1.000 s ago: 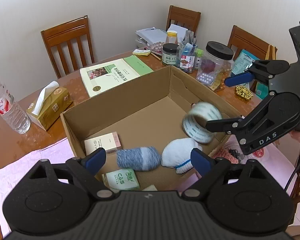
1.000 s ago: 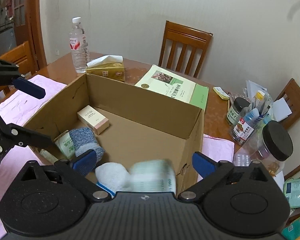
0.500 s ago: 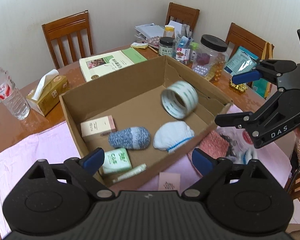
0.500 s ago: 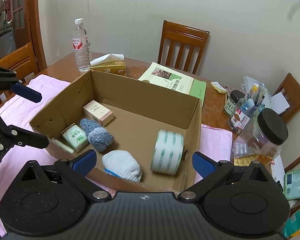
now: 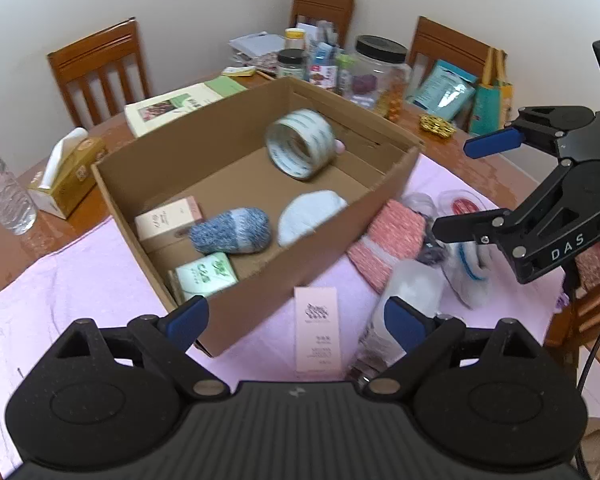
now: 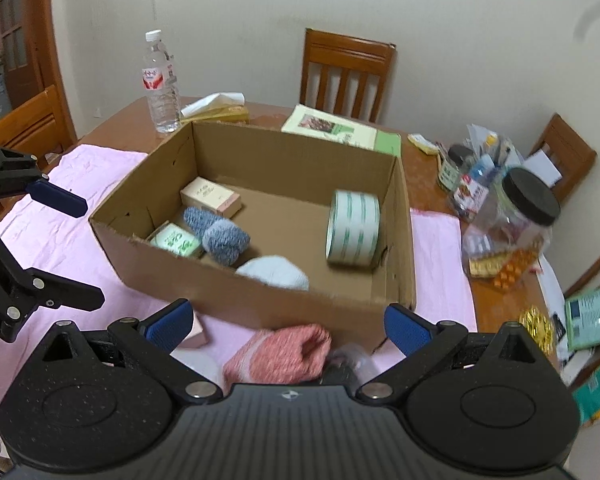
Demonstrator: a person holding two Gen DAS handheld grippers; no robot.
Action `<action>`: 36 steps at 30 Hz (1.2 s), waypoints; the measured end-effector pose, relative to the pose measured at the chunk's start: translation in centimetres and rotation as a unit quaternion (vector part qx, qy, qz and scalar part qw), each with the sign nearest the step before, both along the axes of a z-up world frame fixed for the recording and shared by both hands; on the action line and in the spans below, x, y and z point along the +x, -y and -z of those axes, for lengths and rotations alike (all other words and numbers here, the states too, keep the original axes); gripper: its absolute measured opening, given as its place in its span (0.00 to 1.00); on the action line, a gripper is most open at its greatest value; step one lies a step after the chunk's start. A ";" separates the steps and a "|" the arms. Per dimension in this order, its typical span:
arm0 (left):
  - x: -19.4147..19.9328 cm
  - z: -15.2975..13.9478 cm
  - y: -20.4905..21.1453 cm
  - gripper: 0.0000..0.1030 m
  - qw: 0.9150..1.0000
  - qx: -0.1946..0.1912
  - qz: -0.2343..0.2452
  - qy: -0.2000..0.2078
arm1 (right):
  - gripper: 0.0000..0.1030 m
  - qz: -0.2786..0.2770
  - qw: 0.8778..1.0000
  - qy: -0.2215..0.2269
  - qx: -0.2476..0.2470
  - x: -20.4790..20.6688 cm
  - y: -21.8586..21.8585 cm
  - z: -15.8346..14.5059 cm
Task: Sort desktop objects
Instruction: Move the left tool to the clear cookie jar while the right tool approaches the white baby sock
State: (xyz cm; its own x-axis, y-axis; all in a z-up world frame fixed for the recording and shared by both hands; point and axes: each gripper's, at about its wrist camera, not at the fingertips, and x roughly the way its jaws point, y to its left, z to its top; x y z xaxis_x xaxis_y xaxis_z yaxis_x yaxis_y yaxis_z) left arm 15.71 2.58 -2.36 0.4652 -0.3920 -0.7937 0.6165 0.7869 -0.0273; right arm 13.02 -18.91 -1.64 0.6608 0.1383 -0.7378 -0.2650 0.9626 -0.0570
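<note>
Cardboard box (image 6: 260, 292), holding the sorted items, lies just ahead of both grippers on a pink cloth (image 5: 80, 280). Inside it are a roll of tape (image 6: 352, 226) standing on edge against the far right wall, a blue sock ball (image 5: 230, 230), a white sock ball (image 5: 308, 212), a pink carton (image 5: 168, 218) and a green packet (image 5: 206, 274). The left gripper (image 5: 296, 320) and the right gripper (image 6: 286, 322) both stand spread wide with nothing between the fingers. Unsorted items lie nearest the grippers: a pink sock (image 6: 280, 350) below the right one and a flat pink box (image 5: 318, 330) below the left. Likely faults: the upright tape may roll or topple; a pinch on the soft sock may also gather the cloth; the two grippers, working close together, may collide; a low carry may catch the box's near wall.
</note>
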 end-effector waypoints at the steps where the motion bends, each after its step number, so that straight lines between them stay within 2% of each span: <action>1: -0.3 0.1 0.0 0.92 1.000 -0.001 0.006 0.001 | 1.00 0.005 1.000 -0.001 0.001 -0.5 -0.1 0.1; 12: -2.7 1.6 0.4 0.92 0.998 0.001 0.063 -0.007 | 1.00 0.063 0.998 -0.019 0.011 -4.9 -0.8 2.3; 26: -5.4 4.2 2.2 0.92 0.987 0.004 0.154 -0.038 | 1.00 0.120 0.990 -0.051 0.046 -8.5 -0.1 5.0; 36: -5.8 6.2 2.4 0.92 0.985 0.033 0.165 -0.036 | 1.00 0.134 0.987 -0.077 0.051 -10.1 0.4 6.8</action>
